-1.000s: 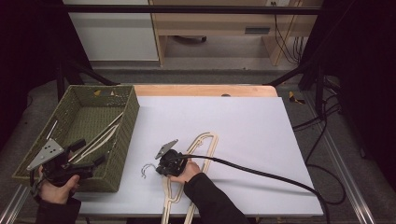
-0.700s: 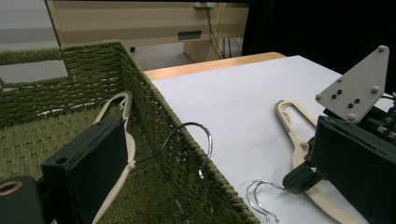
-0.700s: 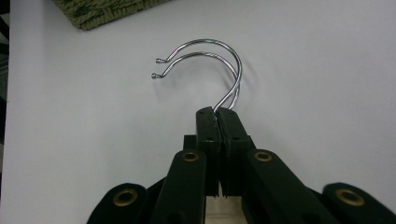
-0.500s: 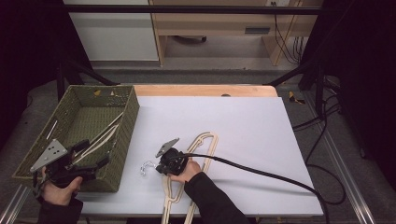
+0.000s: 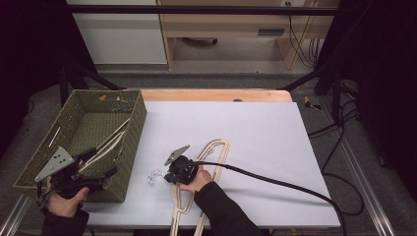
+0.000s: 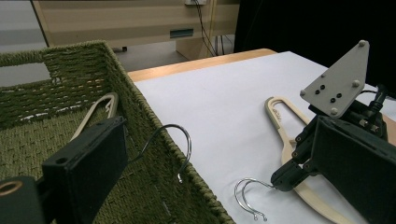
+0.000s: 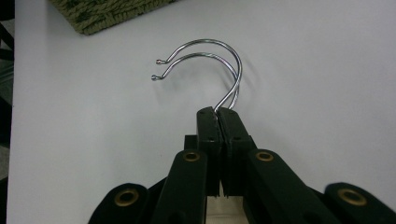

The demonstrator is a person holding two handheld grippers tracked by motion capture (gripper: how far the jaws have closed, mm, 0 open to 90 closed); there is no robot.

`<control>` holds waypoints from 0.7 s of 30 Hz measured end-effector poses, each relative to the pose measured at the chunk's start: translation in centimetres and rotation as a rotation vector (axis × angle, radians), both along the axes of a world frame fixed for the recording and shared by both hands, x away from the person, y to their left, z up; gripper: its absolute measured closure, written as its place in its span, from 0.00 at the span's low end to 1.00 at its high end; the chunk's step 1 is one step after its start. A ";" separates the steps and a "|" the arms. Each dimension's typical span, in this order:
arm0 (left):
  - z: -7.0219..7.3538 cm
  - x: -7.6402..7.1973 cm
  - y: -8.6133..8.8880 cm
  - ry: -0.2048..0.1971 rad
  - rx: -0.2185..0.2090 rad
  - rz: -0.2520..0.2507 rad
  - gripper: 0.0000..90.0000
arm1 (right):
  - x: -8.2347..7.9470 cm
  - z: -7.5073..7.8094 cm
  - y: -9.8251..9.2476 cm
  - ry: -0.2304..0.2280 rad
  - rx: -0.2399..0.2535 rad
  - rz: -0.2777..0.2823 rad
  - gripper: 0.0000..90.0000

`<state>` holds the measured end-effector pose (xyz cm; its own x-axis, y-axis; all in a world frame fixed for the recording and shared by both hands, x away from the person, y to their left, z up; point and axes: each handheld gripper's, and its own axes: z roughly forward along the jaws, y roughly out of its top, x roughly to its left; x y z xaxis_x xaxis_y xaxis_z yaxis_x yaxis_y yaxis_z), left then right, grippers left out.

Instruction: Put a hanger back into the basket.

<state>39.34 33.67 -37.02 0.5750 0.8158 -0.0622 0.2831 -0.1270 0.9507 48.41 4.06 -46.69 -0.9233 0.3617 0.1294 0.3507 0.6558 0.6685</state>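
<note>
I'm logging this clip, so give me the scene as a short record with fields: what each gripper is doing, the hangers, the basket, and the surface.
right gripper: shut on the metal hooks of two wooden hangers lying on the table
left gripper: at the near end of the basket; open or shut cannot be told
basket: green woven, rectangular, at the table's left
in basket: another wooden hanger, its hook over the rim
surface: white sheet on a wooden table
</note>
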 end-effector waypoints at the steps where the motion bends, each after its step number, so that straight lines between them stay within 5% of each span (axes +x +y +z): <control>1: 0.0 0.0 -0.1 -0.001 -0.007 0.003 0.04 | 0.0 0.0 0.0 0.010 -0.001 -0.004 0.99; 21: -0.2 -0.1 -1.1 0.020 0.011 -0.032 0.05 | -0.2 1.4 -0.5 -0.035 0.055 -0.018 0.99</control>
<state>39.27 32.54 -37.21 0.5992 0.7979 -0.0651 0.2980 -0.1469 0.9432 48.17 3.52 -45.32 -0.9208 0.3720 0.1175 0.3384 0.6117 0.7150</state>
